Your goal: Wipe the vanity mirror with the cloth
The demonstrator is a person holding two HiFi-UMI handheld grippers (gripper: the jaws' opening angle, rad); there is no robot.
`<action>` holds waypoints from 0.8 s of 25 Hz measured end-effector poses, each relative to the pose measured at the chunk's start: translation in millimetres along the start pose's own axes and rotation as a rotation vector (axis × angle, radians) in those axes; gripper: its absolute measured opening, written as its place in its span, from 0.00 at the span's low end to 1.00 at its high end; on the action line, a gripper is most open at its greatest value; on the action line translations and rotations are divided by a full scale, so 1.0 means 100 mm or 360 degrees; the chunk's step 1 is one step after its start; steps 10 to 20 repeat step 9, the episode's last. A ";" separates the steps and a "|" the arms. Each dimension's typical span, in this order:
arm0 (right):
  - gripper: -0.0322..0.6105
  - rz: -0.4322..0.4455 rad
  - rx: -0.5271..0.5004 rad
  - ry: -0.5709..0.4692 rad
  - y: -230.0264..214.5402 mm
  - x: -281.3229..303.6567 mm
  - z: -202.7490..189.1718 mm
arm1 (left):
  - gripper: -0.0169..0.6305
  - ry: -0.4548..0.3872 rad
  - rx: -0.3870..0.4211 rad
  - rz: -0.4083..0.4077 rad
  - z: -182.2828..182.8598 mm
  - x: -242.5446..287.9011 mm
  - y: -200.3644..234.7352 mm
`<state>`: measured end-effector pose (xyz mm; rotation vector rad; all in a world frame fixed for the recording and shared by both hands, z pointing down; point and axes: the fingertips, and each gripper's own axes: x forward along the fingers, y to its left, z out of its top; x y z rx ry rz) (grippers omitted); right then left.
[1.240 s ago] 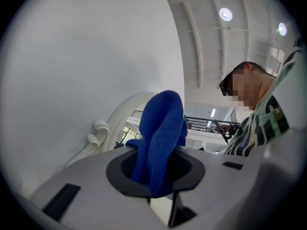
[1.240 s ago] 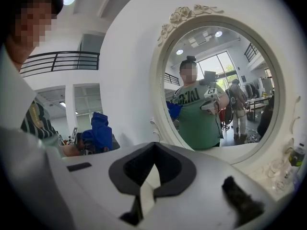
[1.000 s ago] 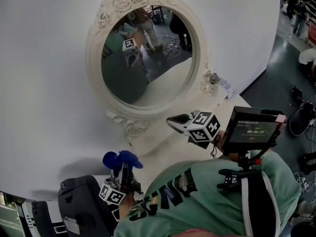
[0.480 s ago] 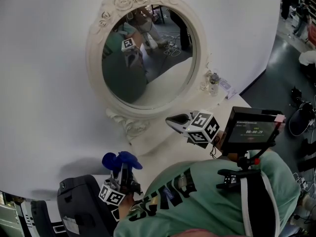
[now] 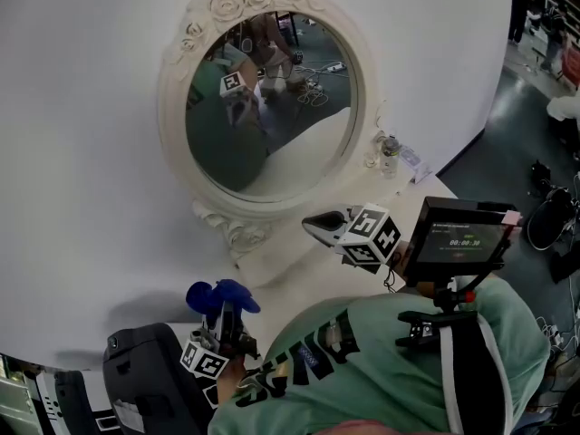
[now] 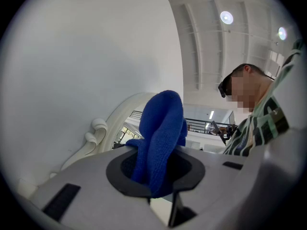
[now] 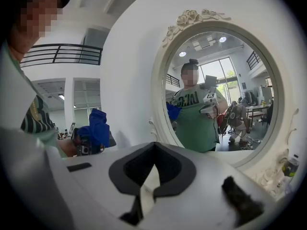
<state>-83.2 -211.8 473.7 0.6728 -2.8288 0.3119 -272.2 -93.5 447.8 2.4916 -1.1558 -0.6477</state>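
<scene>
Filling most of the head view, a plain white wall backs the round vanity mirror, which stands upright against it in an ornate cream frame topped with moulded roses. The glass reflects a person in a green shirt, a marker cube and a dark floor strewn with cables. Below the mirror, the person's green shirt takes up the lower part of the picture, and a white table shows between it and the foot of the frame. A black case sits at the lower left, just beside the left gripper. A small dark screen is mounted at the person's chest, to the right.

The right gripper hovers over the table in front of the mirror's lower edge, apart from the glass. In the right gripper view its jaws are drawn together with nothing between them, and the mirror stands ahead of them.

The left gripper is held low, near the shirt and well apart from the mirror. Its jaws are clamped on a blue cloth, whose bunched top sticks up above them. The same cloth shows as a blue tuft in the head view.

A small clear bottle stands just beside the frame's right side.
</scene>
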 end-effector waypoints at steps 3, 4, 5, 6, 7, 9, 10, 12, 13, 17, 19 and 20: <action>0.06 -0.0001 -0.0001 -0.0001 0.00 0.00 0.00 | 0.16 -0.0001 -0.0002 -0.0006 0.00 0.01 -0.01; 0.06 0.0000 -0.0001 -0.0001 0.00 -0.01 0.00 | 0.16 -0.0001 -0.0002 -0.0008 0.00 0.01 -0.02; 0.06 0.0001 -0.0002 -0.0002 0.00 -0.01 0.00 | 0.16 -0.0002 -0.0003 -0.0010 0.00 0.01 -0.02; 0.06 0.0003 -0.0004 -0.0003 0.00 -0.01 0.00 | 0.16 -0.0002 -0.0003 -0.0011 0.00 0.01 -0.02; 0.06 0.0005 -0.0005 -0.0002 0.01 -0.01 0.00 | 0.16 -0.0002 -0.0003 -0.0012 0.00 0.01 -0.03; 0.06 0.0008 -0.0008 0.0000 0.01 -0.01 0.00 | 0.16 -0.0002 -0.0004 -0.0012 -0.01 0.01 -0.03; 0.06 0.0008 -0.0008 0.0000 0.01 -0.01 0.00 | 0.16 -0.0002 -0.0004 -0.0012 -0.01 0.01 -0.03; 0.06 0.0008 -0.0008 0.0000 0.01 -0.01 0.00 | 0.16 -0.0002 -0.0004 -0.0012 -0.01 0.01 -0.03; 0.06 0.0008 -0.0008 0.0000 0.01 -0.01 0.00 | 0.16 -0.0002 -0.0004 -0.0012 -0.01 0.01 -0.03; 0.06 0.0008 -0.0008 0.0000 0.01 -0.01 0.00 | 0.16 -0.0002 -0.0004 -0.0012 -0.01 0.01 -0.03; 0.06 0.0008 -0.0008 0.0000 0.01 -0.01 0.00 | 0.16 -0.0002 -0.0004 -0.0012 -0.01 0.01 -0.03; 0.06 0.0008 -0.0008 0.0000 0.01 -0.01 0.00 | 0.16 -0.0002 -0.0004 -0.0012 -0.01 0.01 -0.03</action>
